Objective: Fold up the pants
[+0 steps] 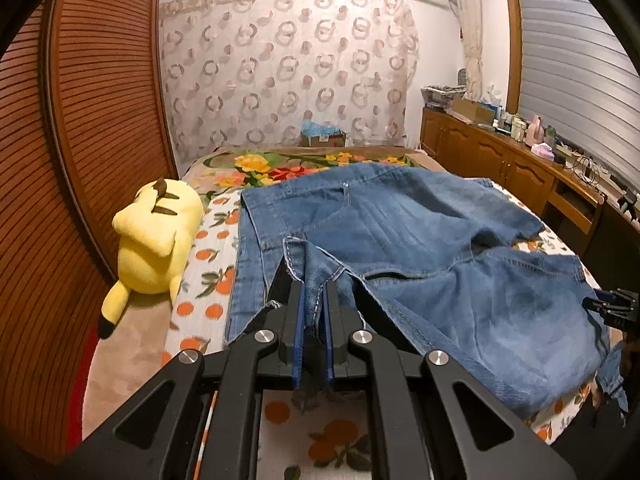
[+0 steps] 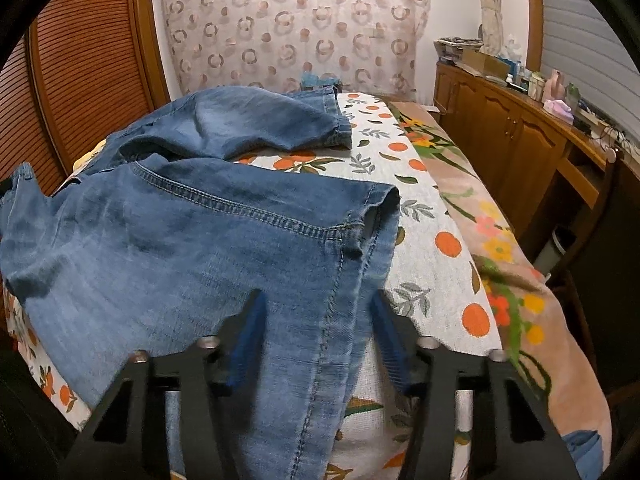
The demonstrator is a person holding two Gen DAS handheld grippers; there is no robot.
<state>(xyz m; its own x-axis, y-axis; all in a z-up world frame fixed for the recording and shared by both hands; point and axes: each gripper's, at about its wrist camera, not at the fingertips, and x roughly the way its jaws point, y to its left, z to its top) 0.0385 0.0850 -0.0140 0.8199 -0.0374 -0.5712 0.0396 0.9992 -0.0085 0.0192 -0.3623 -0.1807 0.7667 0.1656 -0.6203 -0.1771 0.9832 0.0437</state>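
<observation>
The left claw [image 1: 314,292] was clamped tight on a bunched fold of the jeans [image 1: 420,240], its blue pads [image 1: 299,320] pinching a seamed edge so that the denim stood up between them and a frayed bit hung below. From that grip the cloth sloped away and spread across the bed [image 1: 208,276], covering most of the orange-print sheet, with the waistband toward the far end and one leg folded across the other.

The right claw [image 2: 318,304] stood partly open, its two blue pads [image 2: 252,332] set either side of a jeans leg [image 2: 296,360] that ran between them toward the camera. The pads were blurred, and neither could be seen pressing the cloth. In the left view this claw [image 1: 612,306] showed at the right edge of the jeans.

A yellow plush toy [image 1: 156,240] lay on the bed just left of the jeans, beside a slatted wooden door [image 1: 88,120]. A wooden cabinet [image 1: 500,160] crowded with small items stood along the right wall.
</observation>
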